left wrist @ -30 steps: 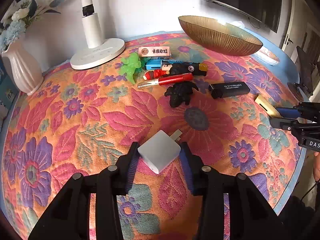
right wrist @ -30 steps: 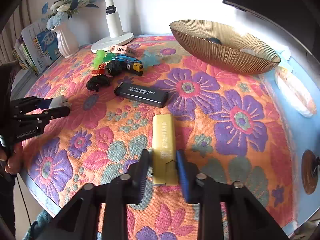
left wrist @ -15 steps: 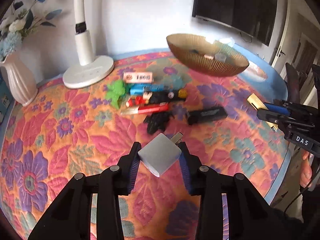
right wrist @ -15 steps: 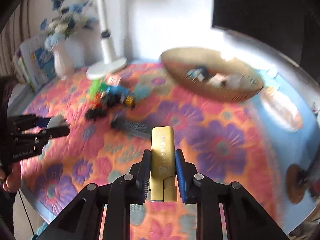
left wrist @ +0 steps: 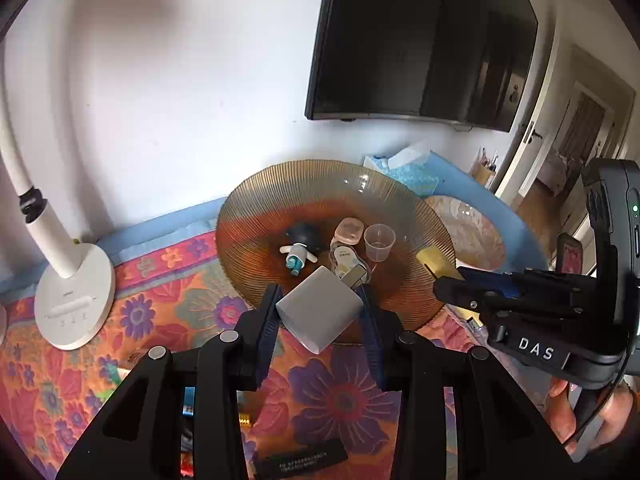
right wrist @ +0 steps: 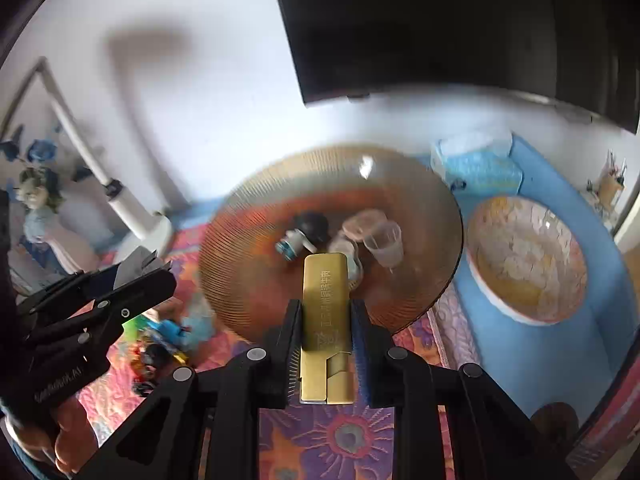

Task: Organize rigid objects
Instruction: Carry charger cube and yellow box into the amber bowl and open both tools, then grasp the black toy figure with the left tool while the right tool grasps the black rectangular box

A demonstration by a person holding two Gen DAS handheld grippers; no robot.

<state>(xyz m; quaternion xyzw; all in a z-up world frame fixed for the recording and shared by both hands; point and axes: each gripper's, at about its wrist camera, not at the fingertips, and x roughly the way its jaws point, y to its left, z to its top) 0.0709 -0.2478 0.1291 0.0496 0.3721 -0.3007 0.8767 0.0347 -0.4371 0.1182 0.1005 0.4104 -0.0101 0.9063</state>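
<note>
Left gripper point(left wrist: 320, 312) squeezes my white charger cube point(left wrist: 318, 312). A second ago it sat on the bench; now it hangs over the gold bowl's point(left wrist: 256, 196) near rim, ready to drop.

Right gripper point(right wrist: 326, 344) squeezes the gold bar point(right wrist: 324, 312), lifted too, its tip over the bowl.

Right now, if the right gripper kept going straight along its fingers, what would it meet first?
Probably the ribbed amber bowl. The right gripper, shut on the gold bar, points at the clutter inside, near the clear cup; depth is unclear.
</note>
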